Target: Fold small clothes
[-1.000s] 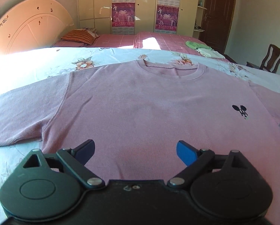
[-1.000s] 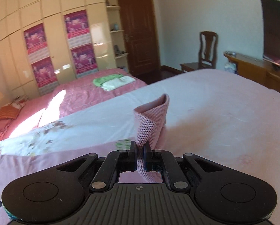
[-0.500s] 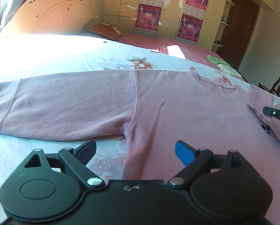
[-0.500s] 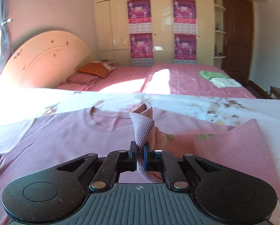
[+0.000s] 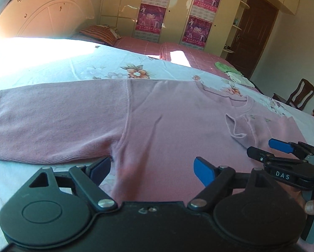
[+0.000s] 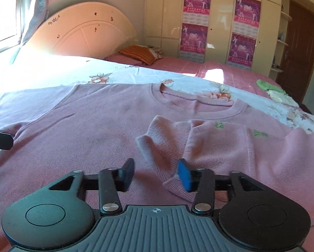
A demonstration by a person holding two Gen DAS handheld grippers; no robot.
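Bed with floral sheet fills most of both views; a second bed in pink check lies behind it, wardrobes and door beyond. We have open sheet on every side of the work.

Pink sweater lies face up and flat on the sheet, collar away from us. Its right sleeve is now folded across the chest, cuff loose and a little humped just ahead of the right gripper. Left sleeve is not yet folded; it stretches straight out toward the sunlit side.

Right gripper: jaws have just been opening, and the sleeve cuff lies free between and ahead of them, no pad pressing on it (one blue pad sits close to the cuff edge, so we draw back straight, not sideways, or we drag the fold).

Left gripper: jaws stand wide, nothing held, low over the sweater's side near the left armpit.

Step in hand, as we judge it: let the right sleeve settle, then take the left one. To do it well:
- grip the left cuff at its end, both layers
- lift only enough to clear the body
- lay it across to mirror the first fold

Edges: the sweater's hem is under the tools, unseen. The two grippers sit close at the chest (easy to bump).
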